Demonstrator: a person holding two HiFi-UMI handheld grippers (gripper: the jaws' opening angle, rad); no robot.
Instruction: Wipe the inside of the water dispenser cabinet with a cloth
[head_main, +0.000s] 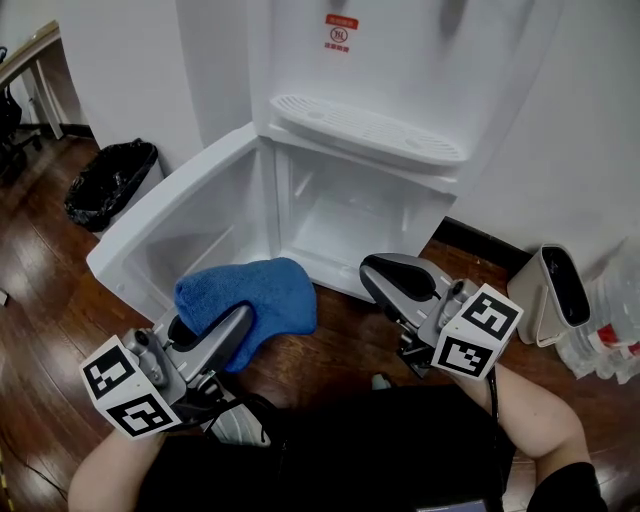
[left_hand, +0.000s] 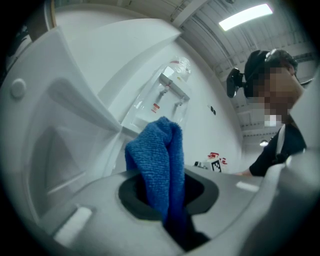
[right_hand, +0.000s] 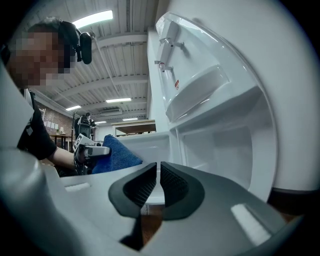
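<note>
Left gripper (head_main: 238, 318) jaws pinch the blue cloth (head_main: 262, 292) for wiping the cabinet (head_main: 345, 220) ahead; right gripper (head_main: 378, 272) jaws pressed together, empty

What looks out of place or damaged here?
Nothing stands out. The cabinet door of the water dispenser stands open for wiping, and the blue cloth is clamped in the left gripper.

A folded blue terry cloth (head_main: 250, 300) hangs before the white water dispenser's open, empty cabinet (head_main: 350, 215).
</note>
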